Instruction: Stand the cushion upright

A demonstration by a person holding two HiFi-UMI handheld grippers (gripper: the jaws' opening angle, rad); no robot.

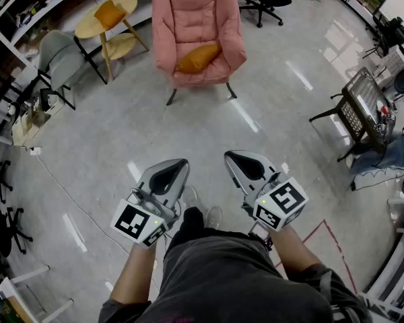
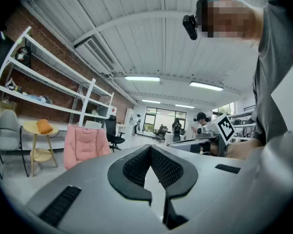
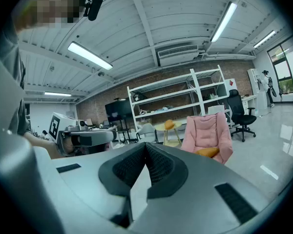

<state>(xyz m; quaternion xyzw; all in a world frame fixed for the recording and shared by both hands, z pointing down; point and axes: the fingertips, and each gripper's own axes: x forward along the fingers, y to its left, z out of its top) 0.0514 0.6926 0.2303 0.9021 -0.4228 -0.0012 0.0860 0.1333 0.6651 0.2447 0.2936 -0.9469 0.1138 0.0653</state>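
The polished grey floor (image 1: 121, 133) took up most of the head view, open between me and the furniture. White shelving (image 3: 185, 89) stood along the brick wall behind. The pink armchair (image 1: 196, 19) stood at the far side, facing me. A grey chair (image 1: 59, 58) stood to its left, with a round yellow side table (image 1: 87, 25) between the two. A second cushion (image 1: 110, 12) sat on that table's top.

The orange cushion (image 1: 197, 58) lay on the armchair's seat. It was flat rather than upright, with its long side running slantwise across the seat. The right gripper view showed it low on the seat, in front of the backrest.

My left gripper (image 1: 180, 161) and right gripper (image 1: 230, 155) were held side by side near my body. Both pointed toward the armchair and were well apart from it. The left gripper's jaws were clenched tip to tip with nothing between them. The right gripper's jaws were likewise pressed together and empty.
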